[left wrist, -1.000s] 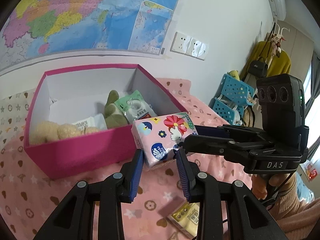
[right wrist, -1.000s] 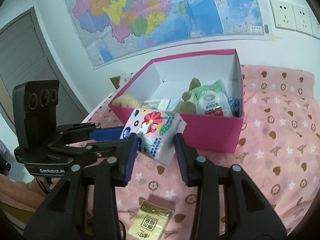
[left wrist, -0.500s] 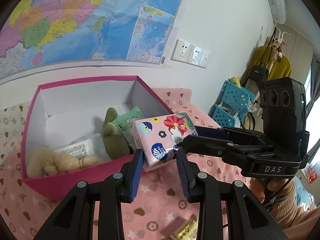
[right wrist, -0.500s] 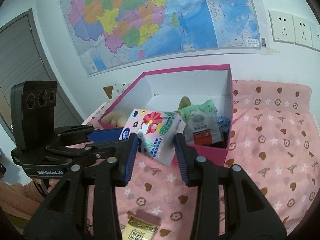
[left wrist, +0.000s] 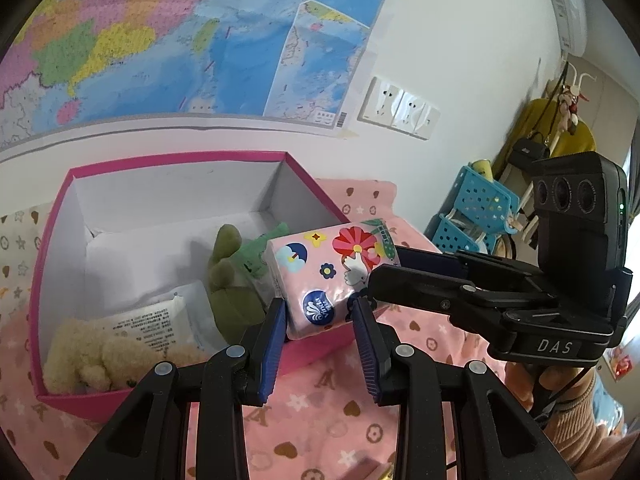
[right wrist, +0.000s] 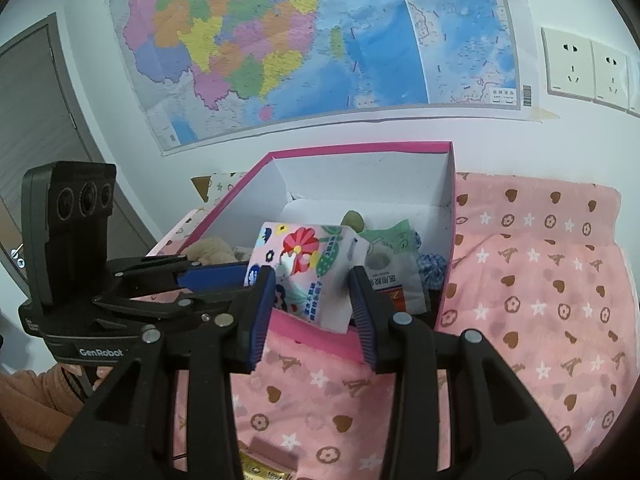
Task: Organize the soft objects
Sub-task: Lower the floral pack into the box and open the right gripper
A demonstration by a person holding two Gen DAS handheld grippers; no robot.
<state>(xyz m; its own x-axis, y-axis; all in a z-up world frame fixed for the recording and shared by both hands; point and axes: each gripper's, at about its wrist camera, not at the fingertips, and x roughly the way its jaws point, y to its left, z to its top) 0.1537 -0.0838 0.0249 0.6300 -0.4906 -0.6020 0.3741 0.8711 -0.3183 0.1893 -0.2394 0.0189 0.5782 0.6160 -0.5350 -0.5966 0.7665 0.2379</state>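
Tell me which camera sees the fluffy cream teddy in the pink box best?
The left wrist view. The cream teddy lies in plain sight in the pink box's near corner. In the right wrist view only a bit of it peeks out behind the left gripper.

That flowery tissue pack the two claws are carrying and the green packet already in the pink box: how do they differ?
The tissue pack is pink with flowers and a blue logo; the green packet is green and white with printed text. The tissue pack is held in the air over the near wall of the pink box, gripped by the left gripper and the right gripper; the green packet leans inside the box, ungripped. Both are soft, plastic-wrapped packs.
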